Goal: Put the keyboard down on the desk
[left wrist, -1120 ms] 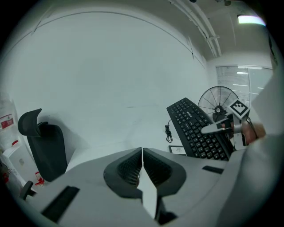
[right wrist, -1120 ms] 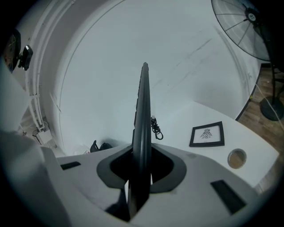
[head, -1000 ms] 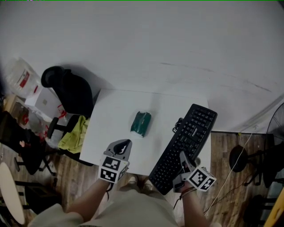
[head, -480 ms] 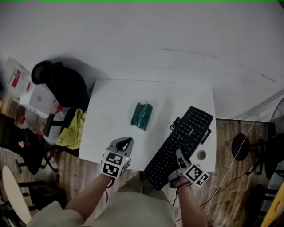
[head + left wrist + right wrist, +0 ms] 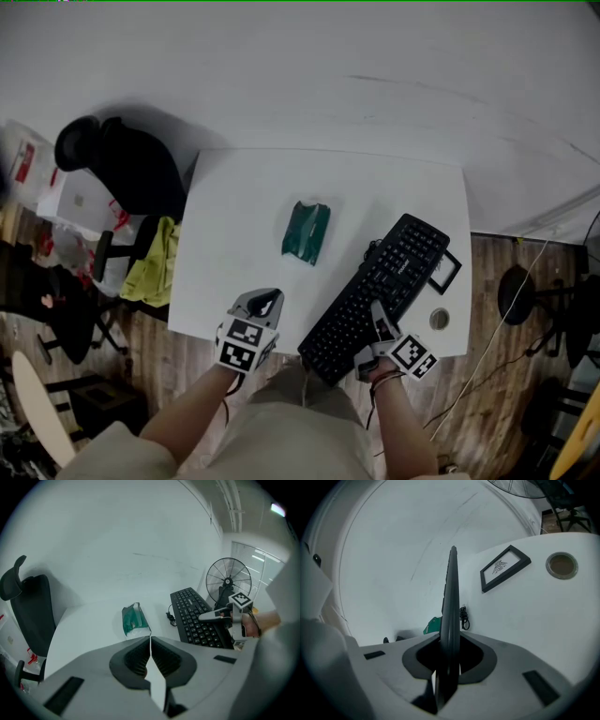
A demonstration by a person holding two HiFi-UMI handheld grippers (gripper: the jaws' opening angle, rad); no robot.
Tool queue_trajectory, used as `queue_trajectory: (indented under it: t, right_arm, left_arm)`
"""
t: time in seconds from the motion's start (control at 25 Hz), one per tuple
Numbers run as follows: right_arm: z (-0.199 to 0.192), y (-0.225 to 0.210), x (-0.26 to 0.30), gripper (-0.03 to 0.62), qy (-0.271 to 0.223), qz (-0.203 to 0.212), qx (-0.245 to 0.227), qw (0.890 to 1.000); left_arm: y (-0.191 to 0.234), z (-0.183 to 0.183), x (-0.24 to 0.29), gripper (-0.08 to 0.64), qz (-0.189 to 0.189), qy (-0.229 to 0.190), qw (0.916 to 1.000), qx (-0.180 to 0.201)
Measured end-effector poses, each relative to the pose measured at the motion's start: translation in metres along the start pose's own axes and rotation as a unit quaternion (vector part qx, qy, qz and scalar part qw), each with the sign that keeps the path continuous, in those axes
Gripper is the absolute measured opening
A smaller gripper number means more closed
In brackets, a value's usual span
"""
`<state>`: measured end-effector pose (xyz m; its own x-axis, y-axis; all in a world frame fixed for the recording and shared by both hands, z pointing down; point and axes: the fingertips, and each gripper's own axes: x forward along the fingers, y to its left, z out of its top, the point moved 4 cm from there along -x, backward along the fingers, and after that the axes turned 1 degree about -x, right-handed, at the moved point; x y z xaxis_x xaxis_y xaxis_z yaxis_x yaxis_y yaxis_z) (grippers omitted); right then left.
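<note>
**Right gripper** (image 5: 380,325): jaws pinched on the near end of the keyboard (image 5: 382,292). In the right gripper view the gripper (image 5: 450,654) has the keyboard (image 5: 451,592) edge-on between its jaws, with both pads against it.

**Left gripper** (image 5: 263,305): jaws pressed together, with nothing between them. It sits over the desk's near edge, left of the keyboard and apart from it. The left gripper view shows the gripper (image 5: 150,645) with its jaw tips meeting.

**Keyboard:** black, set diagonally across the near right part of the desk (image 5: 239,220). Its near end projects past the near edge, where the right gripper holds it. Its far end points towards the far right corner. Whether its underside touches the desk cannot be told. A coiled cable (image 5: 375,253) lies at its far left side.

**Other items on the desk:**
- Packet (image 5: 306,231), green, at the centre, well apart from the keyboard.
- Frame (image 5: 444,272), small and black, just beside the keyboard's far right end, near the right edge.
- Grommet (image 5: 438,319), round, in the near right corner.

**Surroundings:** a black chair (image 5: 127,169) stands off the desk's left edge. A fan (image 5: 228,580) stands beyond the keyboard in the left gripper view.
</note>
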<state>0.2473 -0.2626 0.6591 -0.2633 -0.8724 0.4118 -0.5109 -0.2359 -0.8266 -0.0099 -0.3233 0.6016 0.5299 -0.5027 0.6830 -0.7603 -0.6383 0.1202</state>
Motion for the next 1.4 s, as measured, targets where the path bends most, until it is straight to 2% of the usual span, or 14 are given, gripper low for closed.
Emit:
queue_trajectory:
  t: [0.2, 0.4, 0.52, 0.6, 0.72, 0.92, 1.16, 1.32, 1.4]
  right_arm:
    - [-0.003, -0.009, 0.024, 0.086, 0.011, 0.005, 0.012, 1.000]
    - [-0.007, -0.011, 0.040, 0.091, 0.033, 0.002, 0.017, 0.999]
    - [-0.009, -0.013, 0.049, 0.107, 0.043, -0.004, -0.006, 0.999]
    - [-0.009, -0.015, 0.052, 0.132, 0.049, -0.028, -0.041, 0.998]
    - [-0.005, -0.021, 0.053, 0.209, 0.055, -0.082, -0.090, 0.991]
    - [0.000, -0.040, 0.047, 0.296, 0.070, -0.129, -0.098, 0.984]
    - [0.004, -0.043, 0.038, 0.350, 0.101, -0.176, -0.137, 0.970]
    - [0.020, -0.033, 0.026, 0.350, 0.097, -0.217, -0.210, 0.948]
    - [0.029, -0.022, 0.020, 0.348, 0.084, -0.217, -0.234, 0.944]
  left_arm:
    - [0.010, -0.010, 0.007, 0.027, 0.000, 0.014, 0.9999, -0.006]
    - [0.016, -0.014, 0.006, 0.026, -0.010, 0.015, 0.9993, -0.032]
    - [0.019, -0.016, 0.008, 0.027, -0.008, 0.016, 0.9992, -0.034]
    - [0.020, -0.018, 0.008, 0.026, -0.008, 0.017, 0.9992, -0.035]
    - [0.022, -0.019, 0.008, 0.027, -0.011, 0.018, 0.9989, -0.041]
    - [0.023, -0.020, 0.006, 0.026, -0.014, 0.015, 0.9986, -0.048]
    - [0.020, -0.018, -0.001, 0.026, -0.014, 0.007, 0.9989, -0.044]
    - [0.020, -0.019, -0.005, 0.027, -0.013, 0.004, 0.9991, -0.040]
    - [0.019, -0.017, -0.009, 0.026, -0.013, -0.001, 0.9992, -0.039]
